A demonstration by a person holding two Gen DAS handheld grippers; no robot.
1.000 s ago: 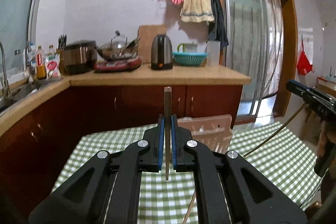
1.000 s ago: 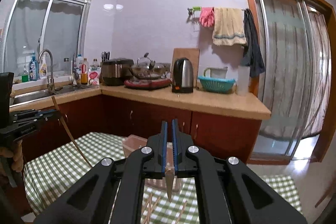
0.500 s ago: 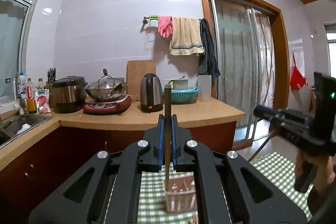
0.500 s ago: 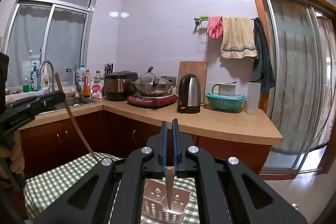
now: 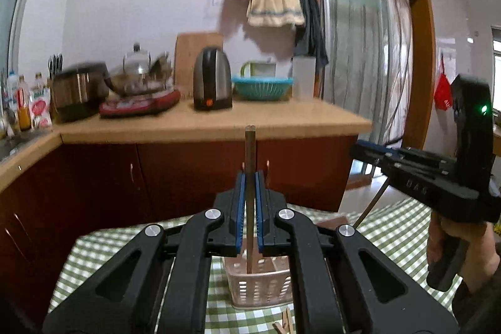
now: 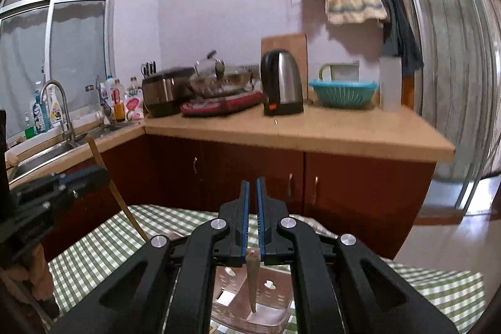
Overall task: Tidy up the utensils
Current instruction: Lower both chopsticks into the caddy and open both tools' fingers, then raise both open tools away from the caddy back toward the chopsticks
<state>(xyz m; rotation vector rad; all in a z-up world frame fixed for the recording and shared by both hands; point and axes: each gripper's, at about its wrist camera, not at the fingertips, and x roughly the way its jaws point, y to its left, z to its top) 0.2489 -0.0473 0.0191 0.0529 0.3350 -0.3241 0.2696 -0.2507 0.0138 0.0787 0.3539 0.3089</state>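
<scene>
My left gripper (image 5: 249, 177) is shut on a brown chopstick (image 5: 250, 165) held upright, its lower end pointing into a pink perforated utensil basket (image 5: 260, 287) on the green checked tablecloth (image 5: 397, 237). My right gripper (image 6: 253, 183) is shut on another wooden chopstick (image 6: 252, 280), whose tip hangs over the same basket (image 6: 250, 302). The right gripper also shows at the right of the left wrist view (image 5: 363, 151). The left gripper shows at the left edge of the right wrist view (image 6: 94, 174) with its chopstick (image 6: 116, 193) slanting down.
More wooden chopsticks (image 5: 285, 323) lie on the cloth in front of the basket. Behind the table runs a kitchen counter (image 5: 219, 121) with a kettle (image 5: 212, 79), a teal basket (image 5: 262, 86), a wok and a rice cooker. A sink (image 6: 47, 152) is at the left.
Both grippers have dropped and tilted down toward the basket, so the chopstick tips now hang over its opening. Both stay shut on their chopsticks.
</scene>
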